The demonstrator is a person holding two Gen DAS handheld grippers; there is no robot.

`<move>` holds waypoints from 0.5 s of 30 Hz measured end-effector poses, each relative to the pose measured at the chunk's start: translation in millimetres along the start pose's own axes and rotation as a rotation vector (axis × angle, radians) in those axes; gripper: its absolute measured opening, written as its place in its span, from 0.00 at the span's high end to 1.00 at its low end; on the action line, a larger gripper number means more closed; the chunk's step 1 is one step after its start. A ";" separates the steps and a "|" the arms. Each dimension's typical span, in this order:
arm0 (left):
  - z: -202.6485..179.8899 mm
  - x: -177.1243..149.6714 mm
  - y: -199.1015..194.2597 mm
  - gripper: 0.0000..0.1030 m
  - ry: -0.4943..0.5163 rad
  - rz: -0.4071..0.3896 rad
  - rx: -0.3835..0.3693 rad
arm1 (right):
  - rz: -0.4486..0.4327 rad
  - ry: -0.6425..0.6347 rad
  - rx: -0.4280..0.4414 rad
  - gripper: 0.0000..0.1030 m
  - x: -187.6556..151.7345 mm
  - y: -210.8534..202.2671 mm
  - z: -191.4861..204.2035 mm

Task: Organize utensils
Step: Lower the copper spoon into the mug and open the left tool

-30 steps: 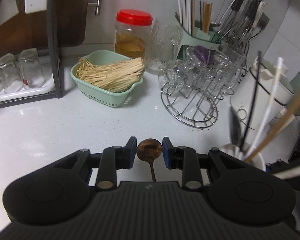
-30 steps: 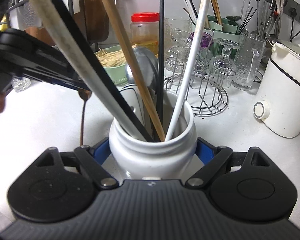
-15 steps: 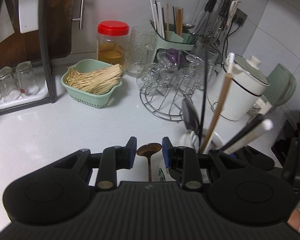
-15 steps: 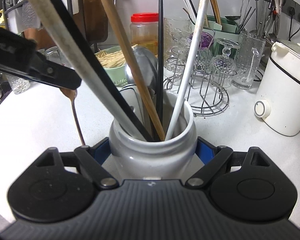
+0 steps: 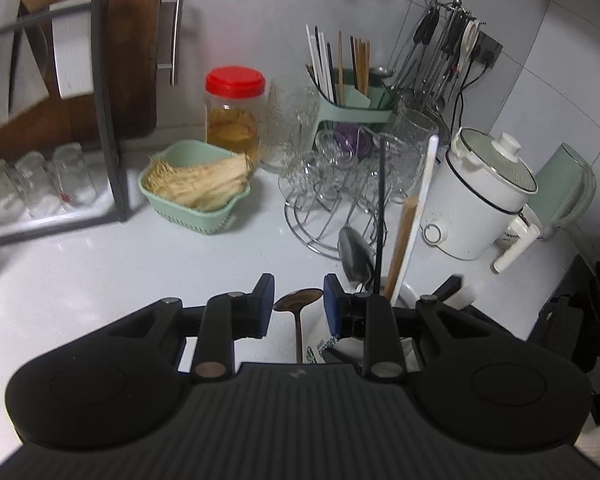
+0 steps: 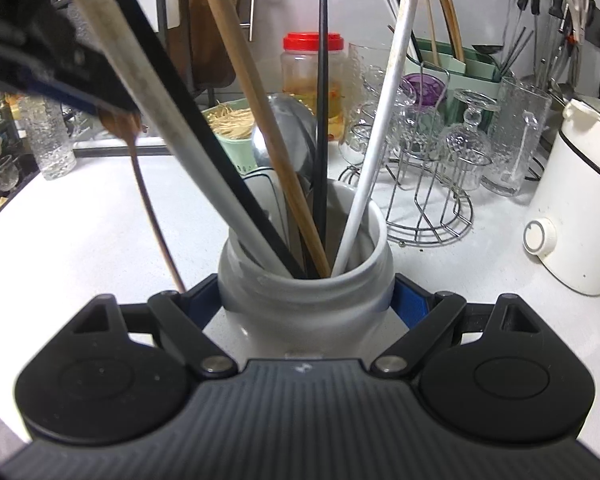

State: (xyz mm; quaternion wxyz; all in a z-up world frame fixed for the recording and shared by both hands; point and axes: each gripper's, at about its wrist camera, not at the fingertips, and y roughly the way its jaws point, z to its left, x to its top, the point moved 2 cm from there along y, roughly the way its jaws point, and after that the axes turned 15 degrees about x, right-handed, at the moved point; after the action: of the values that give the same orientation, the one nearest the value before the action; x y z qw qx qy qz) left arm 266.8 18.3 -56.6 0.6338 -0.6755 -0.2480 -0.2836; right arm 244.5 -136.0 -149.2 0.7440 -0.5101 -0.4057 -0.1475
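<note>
Right tool [image 6: 306, 300]: jaws spread wide and clamped on the body of the white jar [image 6: 304, 292]; blue pads press its left and right sides.
White jar: upright on the white bench [image 6: 80, 232], directly in front of the right tool.
Jar contents: wooden chopstick [image 6: 260, 120], black chopstick [image 6: 322, 120], white chopstick [image 6: 384, 120], a pale stick and a dark stick leaning left, and a metal spoon [image 6: 288, 140] with its bowl uppermost.
Left tool [image 5: 298, 304]: jaws partly parted, with the brown spoon [image 5: 299, 300] between them, bowl forward and handle running back under the tool. Pad contact with the spoon cannot be told from either view.
Brown spoon position: raised off the bench, above and left of the jar; in the right wrist view its handle hangs down beside the jar's left side.
Mid bench: wire rack [image 5: 332, 200] holding glassware; green basket [image 5: 192, 188] of pale straw-like strands.
Right side: white electric pot [image 5: 480, 196].
Rear, against the wall: red-lidded jar [image 5: 234, 112]; green utensil caddy [image 5: 352, 104] with upright chopsticks; hanging utensils [image 5: 440, 48].
</note>
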 end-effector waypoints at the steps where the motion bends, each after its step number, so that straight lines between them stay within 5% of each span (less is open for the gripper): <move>1: -0.4 3.6 -3.8 0.70 -0.004 -0.002 0.002 | 0.002 -0.002 0.004 0.12 1.1 0.9 -0.8; 15: -23.1 61.5 -72.9 0.70 -0.018 -0.074 -0.019 | 0.008 -0.023 0.035 0.12 10.2 11.0 -0.5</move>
State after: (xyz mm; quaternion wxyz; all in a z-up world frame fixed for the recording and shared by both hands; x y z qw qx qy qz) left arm 258.6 -1.0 39.3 0.6145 -0.6742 -0.2757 -0.3030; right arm 258.1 -129.7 -148.6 0.7486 -0.5002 -0.4147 -0.1317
